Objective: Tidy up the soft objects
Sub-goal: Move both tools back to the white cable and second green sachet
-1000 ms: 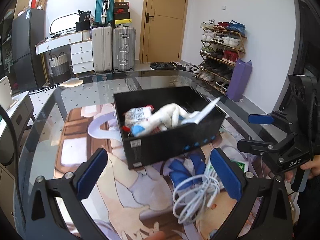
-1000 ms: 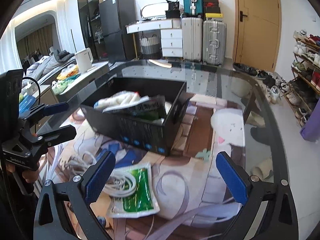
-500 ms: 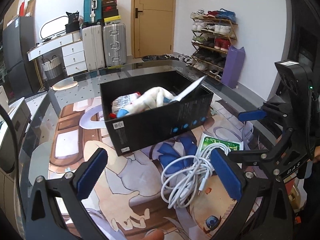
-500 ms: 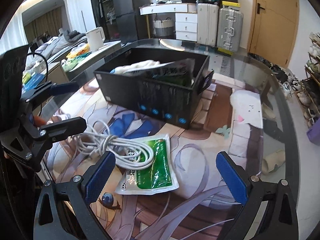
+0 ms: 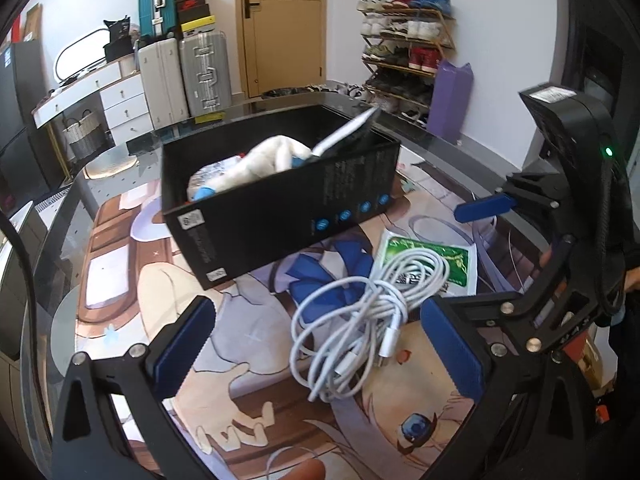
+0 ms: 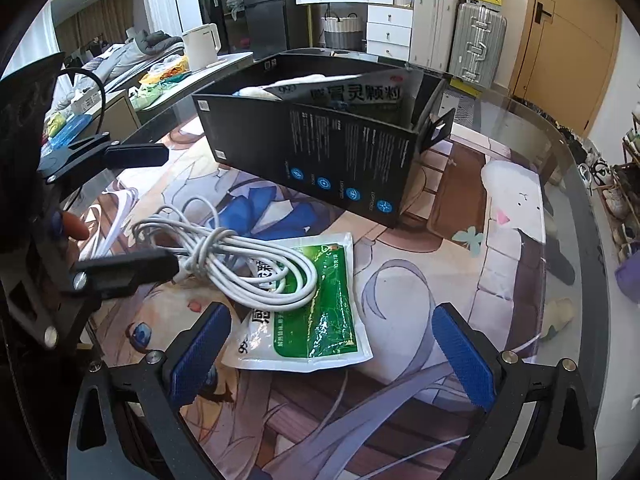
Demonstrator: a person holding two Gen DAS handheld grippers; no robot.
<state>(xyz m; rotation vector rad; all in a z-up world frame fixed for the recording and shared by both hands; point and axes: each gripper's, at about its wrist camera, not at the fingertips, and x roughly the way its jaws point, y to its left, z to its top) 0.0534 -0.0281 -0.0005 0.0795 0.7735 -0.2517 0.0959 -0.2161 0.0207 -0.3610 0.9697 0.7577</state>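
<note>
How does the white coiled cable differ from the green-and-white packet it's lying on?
The white coiled cable is a loose bundle of round loops, knotted near its middle; the green-and-white foil packet is a flat printed rectangle. The cable rests on top, partly over the packet, while the packet lies directly on the illustrated table mat. The cable is plain white; the packet is glossy green with text. Both sit outside the black cardboard box, untouched by either gripper.
</note>
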